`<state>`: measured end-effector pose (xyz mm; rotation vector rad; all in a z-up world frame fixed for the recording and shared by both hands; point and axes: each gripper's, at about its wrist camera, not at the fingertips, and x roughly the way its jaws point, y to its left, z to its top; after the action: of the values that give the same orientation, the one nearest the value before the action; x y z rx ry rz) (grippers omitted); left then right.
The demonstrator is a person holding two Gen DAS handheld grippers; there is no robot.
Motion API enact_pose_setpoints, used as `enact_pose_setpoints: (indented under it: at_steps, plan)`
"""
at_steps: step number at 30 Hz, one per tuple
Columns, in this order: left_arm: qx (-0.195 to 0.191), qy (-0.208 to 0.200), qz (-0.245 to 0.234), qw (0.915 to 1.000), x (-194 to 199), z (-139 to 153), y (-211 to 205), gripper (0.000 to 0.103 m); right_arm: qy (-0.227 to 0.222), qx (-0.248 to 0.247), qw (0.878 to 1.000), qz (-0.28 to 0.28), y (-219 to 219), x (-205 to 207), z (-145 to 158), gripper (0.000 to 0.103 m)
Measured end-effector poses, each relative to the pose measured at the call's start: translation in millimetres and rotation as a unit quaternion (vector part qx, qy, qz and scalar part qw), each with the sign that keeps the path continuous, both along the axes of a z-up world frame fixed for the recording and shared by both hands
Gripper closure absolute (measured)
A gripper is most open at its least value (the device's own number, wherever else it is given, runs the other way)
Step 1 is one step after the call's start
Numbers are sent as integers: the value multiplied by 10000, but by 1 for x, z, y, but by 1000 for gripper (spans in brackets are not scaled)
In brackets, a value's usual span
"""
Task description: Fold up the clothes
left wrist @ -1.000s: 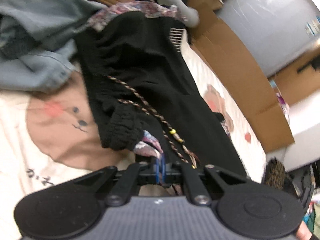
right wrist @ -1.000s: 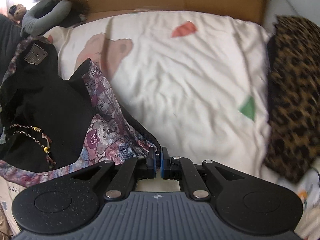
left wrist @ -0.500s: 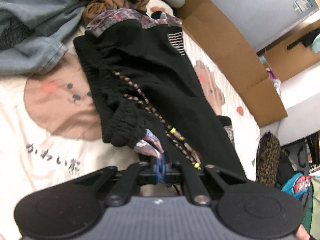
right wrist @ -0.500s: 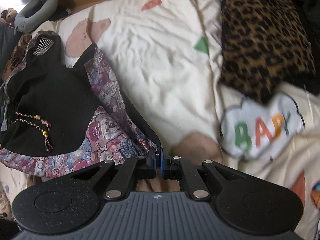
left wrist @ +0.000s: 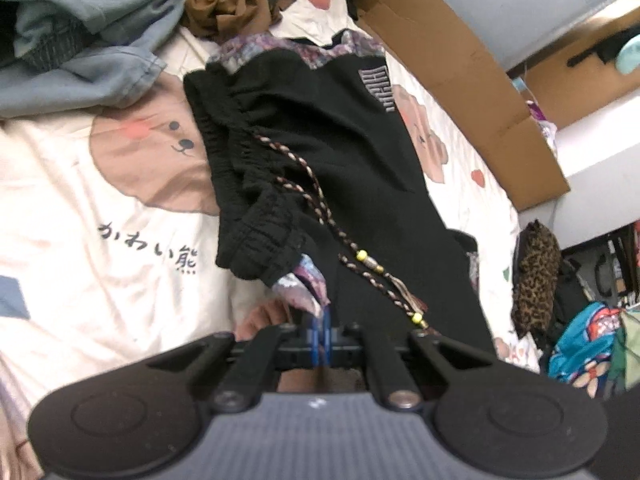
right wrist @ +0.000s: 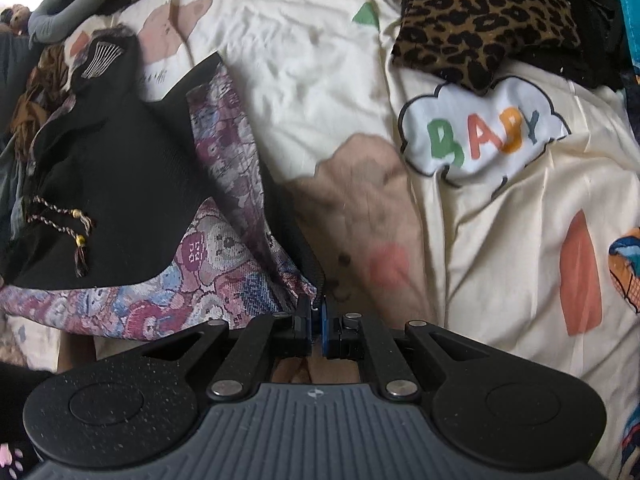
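While both grippers pinch:
Left gripper (left wrist: 320, 334): fingers closed on black shorts (left wrist: 340, 152) patterned waist corner.
Right gripper (right wrist: 316, 322): closed on patterned hem.
Shorts: spread on cartoon bedsheet (right wrist: 320, 80).

Black drawstring shorts (left wrist: 328, 152) with floral trim lie stretched across the bedsheet (left wrist: 100, 248).

Two matching black handheld grippers with blue finger pads.

The left gripper (left wrist: 320, 334) has a grey ribbed body, two round black lobes with disc recesses at its sides, and black linkage arms pinned with silver screws, meeting at thin blue pads. The right gripper (right wrist: 316, 320) is the same build, its black plastic speckled with pale dust, a small round emblem on the ribbed grey centre.
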<state>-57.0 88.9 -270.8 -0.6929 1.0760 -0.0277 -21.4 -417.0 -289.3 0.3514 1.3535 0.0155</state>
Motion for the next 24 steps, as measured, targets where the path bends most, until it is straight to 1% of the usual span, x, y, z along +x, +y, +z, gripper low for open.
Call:
enact_pose_setpoints:
  at_steps: [1, 3, 5, 6, 8, 9, 15, 17, 18, 19, 23, 24]
  plan:
    - [-10, -18, 19, 10000, -3, 4, 2, 101, 16, 6, 10000, 53, 1, -1, 1, 101]
    - [104, -20, -106, 9999, -6, 12, 0, 101, 32, 8, 9999, 150, 4, -1, 4, 101]
    - [180, -13, -125, 9998, -11, 18, 4, 101, 66, 90, 9997, 230, 5, 1, 7, 99]
    - [214, -9, -125, 9997, -14, 22, 6, 101, 38, 110, 9997, 225, 6, 2, 10, 97]
    - [355, 2, -20, 9994, -20, 28, 17, 101, 1, 51, 9996, 273, 6, 5, 15, 96]
    - [403, 13, 32, 9992, -23, 32, 23, 101, -55, -28, 9995, 310, 6, 6, 18, 92]
    - [792, 69, 243, 9965, -32, 46, 56, 101, -353, 5, 9991, 228, 1, 28, 26, 92]
    - [891, 92, 314, 9955, -34, 49, 65, 101, -442, 23, 9988, 205, 3, 38, 27, 84]
    - [940, 103, 350, 9949, -35, 50, 69, 101, -495, 22, 9986, 206, 4, 43, 28, 75]
    - [990, 115, 385, 9943, -36, 51, 74, 101, -551, 24, 9983, 213, 6, 49, 29, 69]
    - [1161, 202, 564, 9914, -41, 53, 92, 101, -823, 123, 9958, 381, 19, 72, 37, 67]
    - [1198, 248, 615, 9906, -42, 53, 97, 101, -886, 147, 9950, 433, 23, 78, 38, 65]
